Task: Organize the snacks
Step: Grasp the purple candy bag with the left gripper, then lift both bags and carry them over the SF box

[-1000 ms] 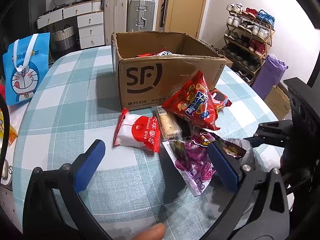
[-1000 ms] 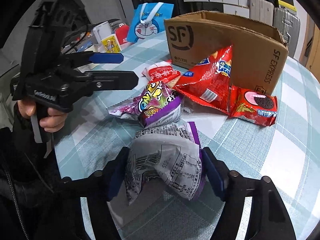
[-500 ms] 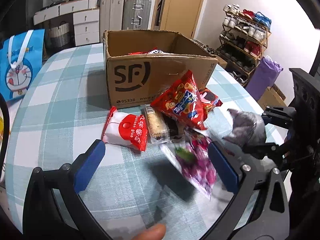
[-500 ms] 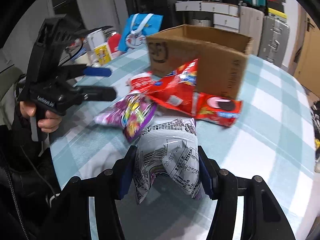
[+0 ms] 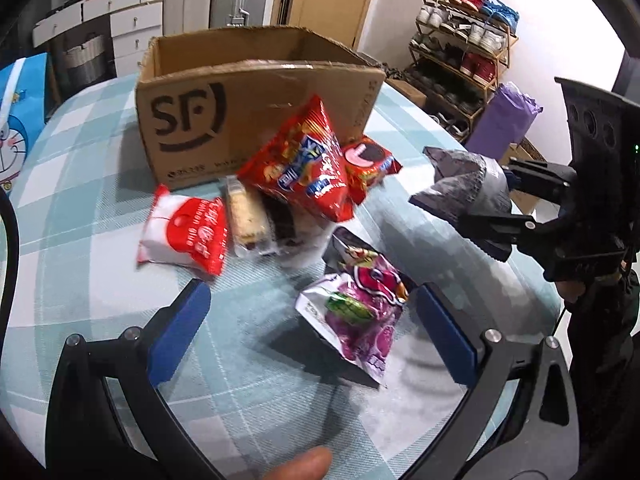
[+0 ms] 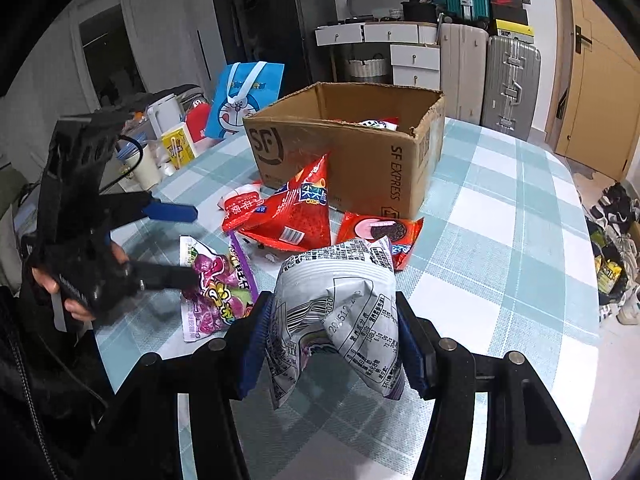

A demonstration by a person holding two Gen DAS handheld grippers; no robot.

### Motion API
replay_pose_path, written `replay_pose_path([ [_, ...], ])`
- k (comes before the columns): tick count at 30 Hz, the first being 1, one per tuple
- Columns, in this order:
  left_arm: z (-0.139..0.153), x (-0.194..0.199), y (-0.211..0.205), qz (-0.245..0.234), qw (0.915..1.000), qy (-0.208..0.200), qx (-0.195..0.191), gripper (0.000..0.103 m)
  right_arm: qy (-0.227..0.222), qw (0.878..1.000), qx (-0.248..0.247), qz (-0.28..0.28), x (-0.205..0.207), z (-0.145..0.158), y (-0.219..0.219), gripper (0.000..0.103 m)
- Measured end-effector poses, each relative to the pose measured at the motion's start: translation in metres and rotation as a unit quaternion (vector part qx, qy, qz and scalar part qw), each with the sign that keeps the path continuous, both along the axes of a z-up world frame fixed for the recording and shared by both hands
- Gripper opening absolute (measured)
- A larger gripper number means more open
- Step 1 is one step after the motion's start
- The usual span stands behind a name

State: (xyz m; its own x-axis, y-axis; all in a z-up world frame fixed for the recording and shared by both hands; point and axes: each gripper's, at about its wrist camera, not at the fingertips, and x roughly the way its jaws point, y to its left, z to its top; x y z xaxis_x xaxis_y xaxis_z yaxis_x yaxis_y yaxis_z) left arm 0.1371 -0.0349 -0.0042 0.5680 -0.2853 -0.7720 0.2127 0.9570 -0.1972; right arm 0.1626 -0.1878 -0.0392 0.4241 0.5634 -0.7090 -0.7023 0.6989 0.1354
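In the right wrist view my right gripper (image 6: 332, 344) is shut on a silver printed snack bag (image 6: 336, 304), held above the checked table (image 6: 500, 208). The left wrist view shows that bag (image 5: 460, 184) in the right gripper (image 5: 492, 208) off to the right. My left gripper (image 5: 312, 336) is open, and a purple candy bag (image 5: 360, 312) lies on the table between its fingers. An open SF cardboard box (image 5: 256, 112) stands behind a pile: a red chips bag (image 5: 304, 168), an Oreo pack (image 5: 368, 164), a red-and-white pack (image 5: 184, 232) and a biscuit bar (image 5: 246, 216).
A blue cartoon bag (image 6: 244, 100), a kettle (image 6: 168, 112) and cups stand at the table's far left edge. The box (image 6: 360, 168) holds some snacks. A shoe rack (image 5: 460, 52) and a purple bag on the floor (image 5: 504, 120) lie beyond the table's right edge.
The right gripper has lifted the silver bag off the table, up and away from the pile. The left gripper has moved in over the purple bag, which now lies between its fingers.
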Motion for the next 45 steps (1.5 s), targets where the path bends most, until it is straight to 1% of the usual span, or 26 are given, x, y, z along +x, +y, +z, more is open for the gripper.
replay_pose_path([
  [4, -0.004, -0.001, -0.006, -0.01, 0.9999, 0.007, 0.002, 0.102, 0.002, 1.0, -0.001, 0.003, -0.001, -0.002, 0.002, 0.058],
  [12, -0.014, -0.001, -0.023, -0.04, 0.9988, 0.018, 0.019, 0.09, 0.002, 1.0, 0.0, 0.0, 0.001, -0.004, 0.002, 0.058],
  [14, -0.018, 0.0, -0.026, -0.046, 0.9985, 0.021, 0.023, 0.085, 0.002, 1.0, 0.0, 0.0, 0.001, -0.004, 0.002, 0.058],
  [15, -0.02, 0.001, -0.028, -0.047, 0.9983, 0.021, 0.026, 0.084, 0.002, 1.0, -0.001, -0.001, 0.001, -0.004, 0.002, 0.058],
  [19, -0.027, 0.006, -0.032, -0.049, 0.9981, 0.028, 0.026, 0.076, -0.001, 1.0, 0.001, -0.002, 0.001, -0.003, 0.001, 0.058],
  [21, -0.03, 0.007, -0.031, -0.049, 0.9982, 0.031, 0.017, 0.073, -0.001, 1.0, 0.001, -0.002, 0.0, -0.003, 0.001, 0.058],
  [22, -0.03, 0.008, -0.031, -0.05, 0.9982, 0.032, 0.012, 0.071, -0.001, 1.0, 0.001, -0.002, 0.001, -0.003, 0.002, 0.058],
  [24, -0.031, 0.009, -0.031, -0.054, 0.9982, 0.026, 0.005, 0.061, -0.002, 1.0, 0.0, -0.003, 0.001, -0.003, 0.002, 0.058],
  [25, -0.032, 0.009, -0.031, -0.057, 0.9981, 0.025, 0.003, 0.054, -0.001, 1.0, 0.001, -0.003, 0.001, -0.003, 0.002, 0.058],
  [26, -0.032, 0.009, -0.032, -0.059, 0.9979, 0.026, 0.002, 0.051, -0.001, 1.0, 0.001, -0.003, 0.001, -0.003, 0.002, 0.058],
  [32, -0.031, 0.01, -0.028, -0.061, 0.9979, 0.02, -0.011, 0.048, 0.0, 1.0, 0.0, -0.002, 0.0, -0.003, 0.002, 0.058],
  [38, -0.026, 0.009, -0.027, -0.064, 0.9979, 0.004, -0.011, 0.047, -0.001, 1.0, 0.003, -0.004, 0.001, -0.003, 0.0, 0.058],
  [45, -0.009, -0.001, -0.022, -0.062, 0.9979, -0.016, -0.009, 0.047, -0.002, 1.0, 0.007, -0.004, 0.001, -0.002, 0.0, 0.058],
])
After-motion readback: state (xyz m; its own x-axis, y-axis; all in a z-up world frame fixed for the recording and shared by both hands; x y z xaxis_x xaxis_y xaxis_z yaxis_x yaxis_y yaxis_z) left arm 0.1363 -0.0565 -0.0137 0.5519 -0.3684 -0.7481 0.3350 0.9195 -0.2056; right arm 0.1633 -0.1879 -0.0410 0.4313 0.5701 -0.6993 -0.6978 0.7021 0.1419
